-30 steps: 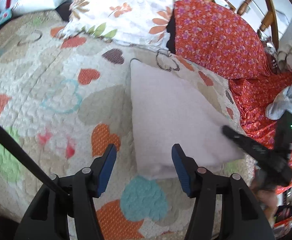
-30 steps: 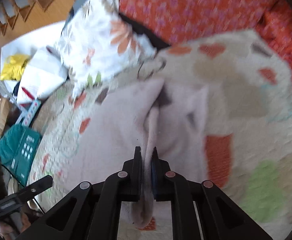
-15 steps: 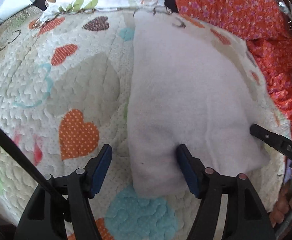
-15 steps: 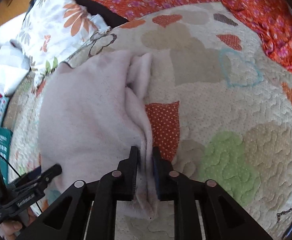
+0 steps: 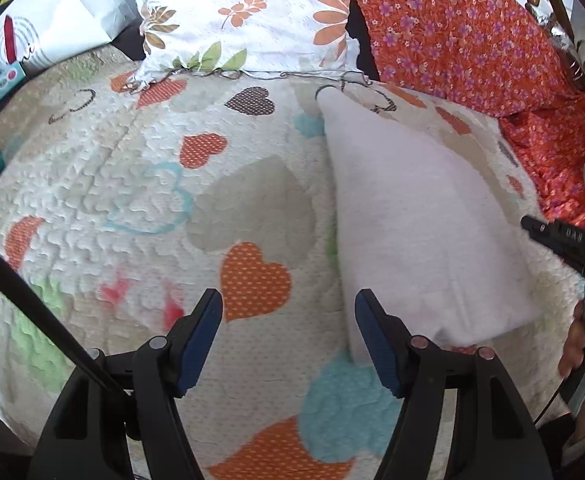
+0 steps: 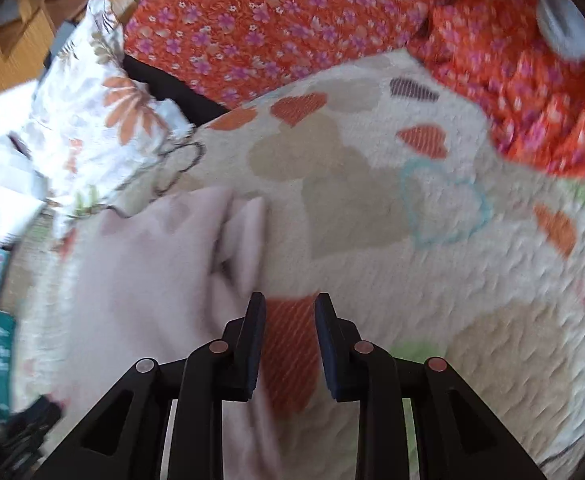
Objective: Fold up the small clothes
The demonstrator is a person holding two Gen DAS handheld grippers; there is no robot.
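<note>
The quilt covers the bed and carries the one task item, a pale pink cloth, lying flat and already doubled over.

Relation governing the next move: in the left wrist view the cloth's long axis runs away from the left gripper, from a near end just ahead of the right finger to a far corner near the pillow. The cloth sits ahead and to the right of this gripper; its left edge lines up roughly with the right finger.

Left gripper: spread wide, holding nothing, above bare quilt.

Right gripper: parted, holding nothing. The cloth lies to its left and ahead, a loose fold standing beside the left finger; contact cannot be confirmed through the blur.

Judgement: both grippers are about equally near the cloth's near end.
</note>
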